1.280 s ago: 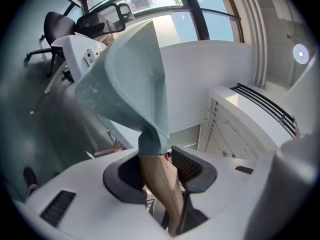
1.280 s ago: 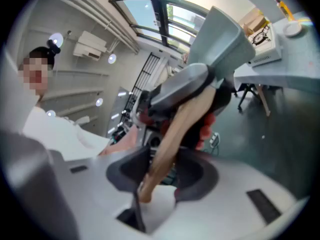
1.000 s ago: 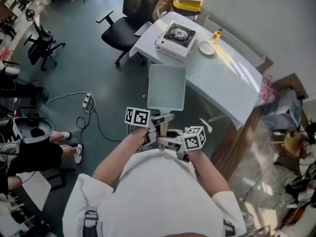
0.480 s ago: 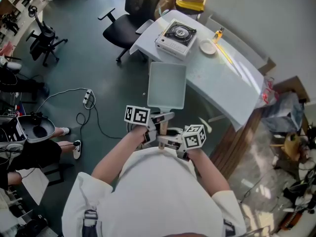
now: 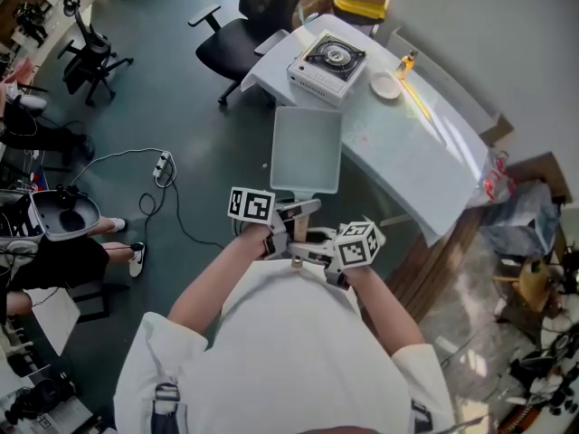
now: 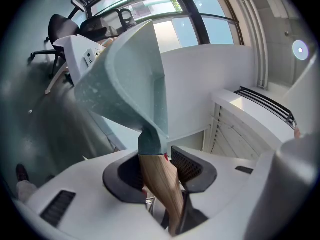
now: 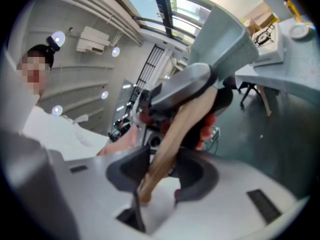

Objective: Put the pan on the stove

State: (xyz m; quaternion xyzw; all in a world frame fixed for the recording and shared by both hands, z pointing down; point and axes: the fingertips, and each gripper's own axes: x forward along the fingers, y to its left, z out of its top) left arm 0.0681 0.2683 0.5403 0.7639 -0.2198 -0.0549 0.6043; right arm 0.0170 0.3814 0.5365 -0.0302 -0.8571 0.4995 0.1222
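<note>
A pale green rectangular pan [image 5: 306, 149] with a wooden handle [image 6: 159, 184] hangs in the air over the floor, just short of the white table [image 5: 425, 156]. My left gripper [image 5: 297, 212] is shut on the handle close to the pan [image 6: 125, 84]. Just behind it, my right gripper [image 5: 306, 259] is shut on the handle's end [image 7: 172, 139]. The portable gas stove [image 5: 327, 59] stands at the table's far corner, beyond the pan. The right gripper view shows the stove [image 7: 265, 34] past the pan [image 7: 222, 39].
On the table right of the stove are a small white plate [image 5: 385, 86] and a yellow bottle [image 5: 409, 61]. A black office chair [image 5: 237, 39] stands by the table's far corner. A power strip [image 5: 163, 164] and its cable lie on the floor at left.
Both grippers keep the same hold on the pan's handle. The head view has shifted a little, so the floor, chairs and table sit slightly differently in the picture.
</note>
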